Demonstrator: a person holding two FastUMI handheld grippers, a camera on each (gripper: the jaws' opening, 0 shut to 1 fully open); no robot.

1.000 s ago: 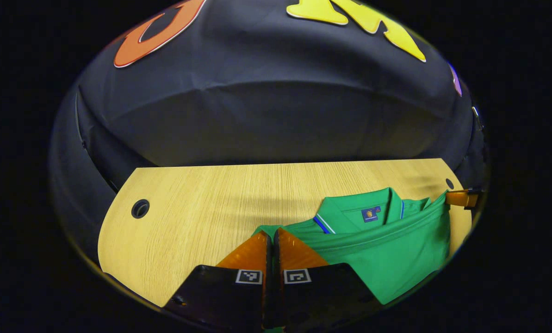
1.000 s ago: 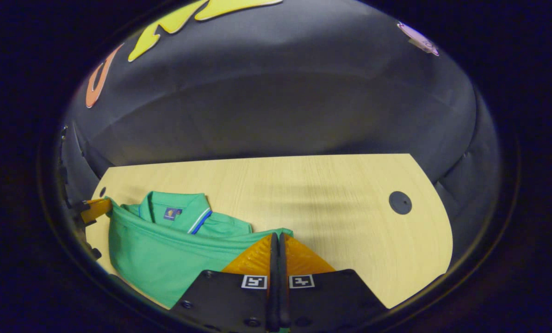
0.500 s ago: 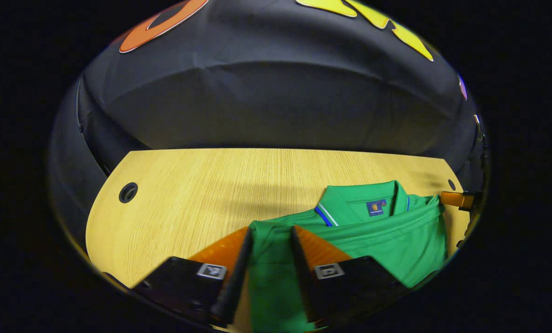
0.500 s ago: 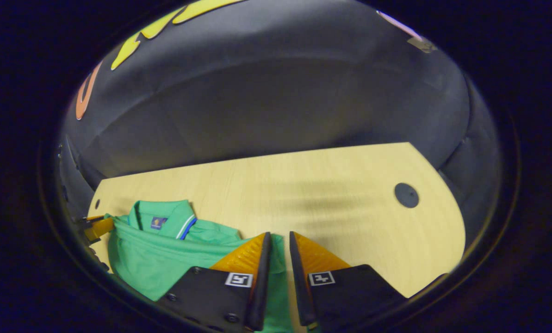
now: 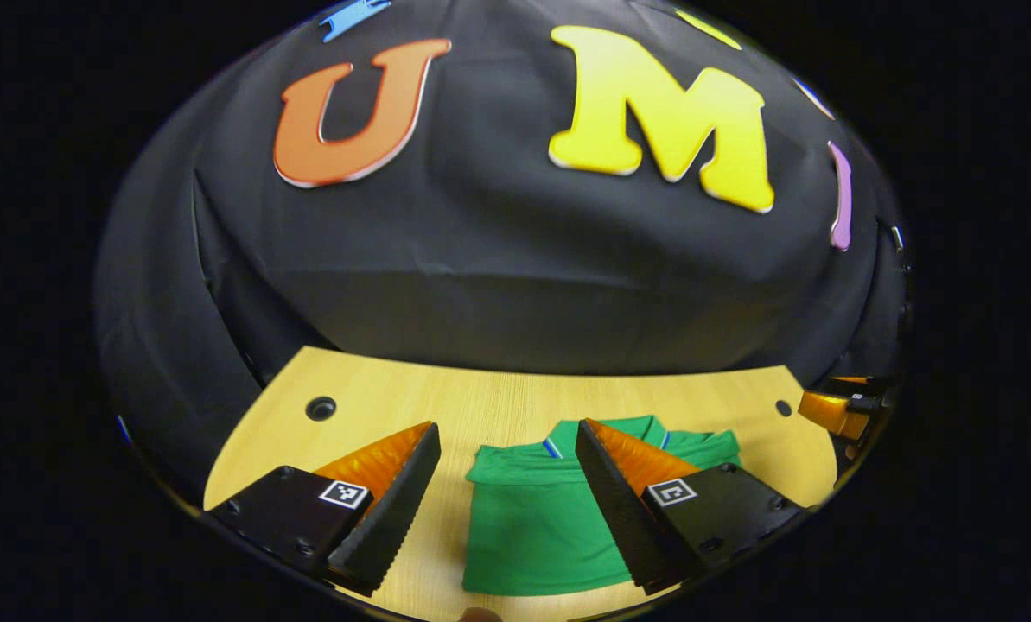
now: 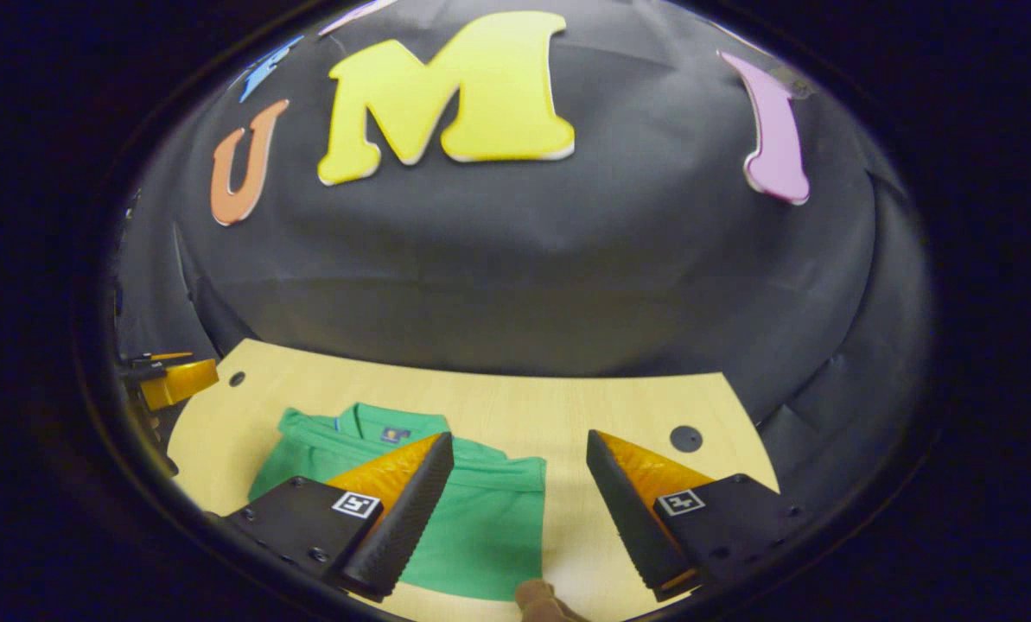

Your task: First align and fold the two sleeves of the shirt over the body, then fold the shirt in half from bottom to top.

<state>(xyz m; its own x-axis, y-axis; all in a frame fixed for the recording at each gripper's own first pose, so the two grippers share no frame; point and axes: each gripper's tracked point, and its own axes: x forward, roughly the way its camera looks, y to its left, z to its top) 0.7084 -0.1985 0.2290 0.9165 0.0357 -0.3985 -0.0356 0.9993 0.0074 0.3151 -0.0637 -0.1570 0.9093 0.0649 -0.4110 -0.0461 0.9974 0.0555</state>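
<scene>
Shirt (image 5: 532, 518) folded; both claws wide, empty.

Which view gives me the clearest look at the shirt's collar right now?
The right gripper view: the collar of the shirt shows whole, with its inner label, just above the right gripper's fingers. In the left gripper view, one of the left gripper's fingers crosses the collar, leaving only its ends.

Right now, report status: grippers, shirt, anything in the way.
Left gripper open, off the cloth. Right gripper open, off the cloth. Green shirt folded, flat on the table, collar at the far end. Nothing in the way.
</scene>
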